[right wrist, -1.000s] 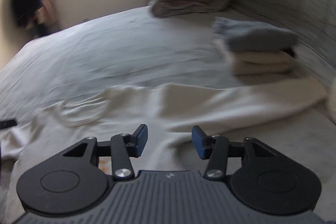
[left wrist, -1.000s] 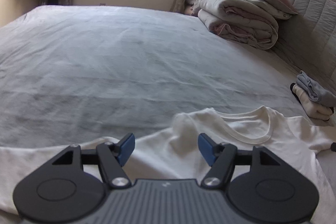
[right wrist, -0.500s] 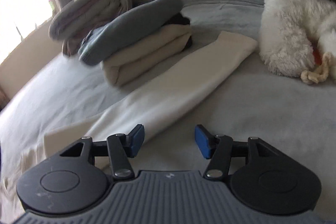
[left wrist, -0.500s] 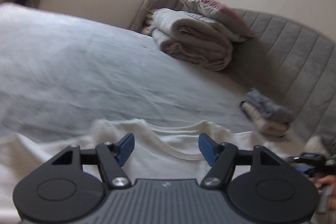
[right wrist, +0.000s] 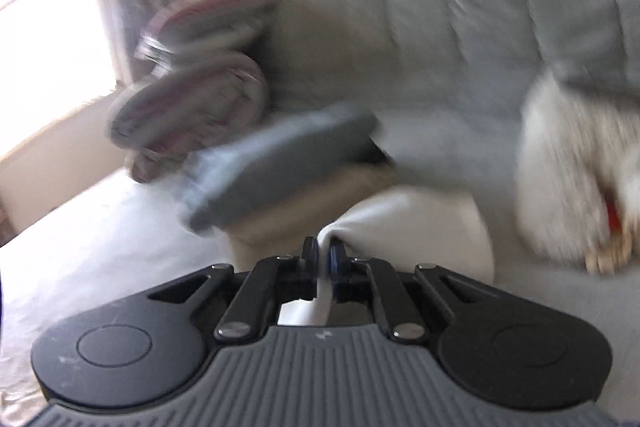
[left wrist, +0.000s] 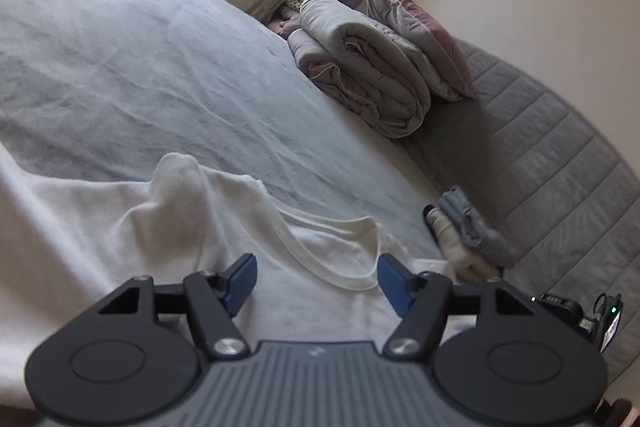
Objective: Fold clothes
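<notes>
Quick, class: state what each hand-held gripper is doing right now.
Left hand-held gripper: open, holding nothing, above the white cotton T-shirt.
Right hand-held gripper: shut on a fold of the same T-shirt.

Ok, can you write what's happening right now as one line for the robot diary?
step: fold sleeve | right gripper: shut on white shirt sleeve | left gripper: open over collar | bed: shirt spread flat

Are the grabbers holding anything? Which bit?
The right gripper is shut on the white shirt, pinching its sleeve. The left gripper is open above the shirt's neckline, holding nothing.
</notes>
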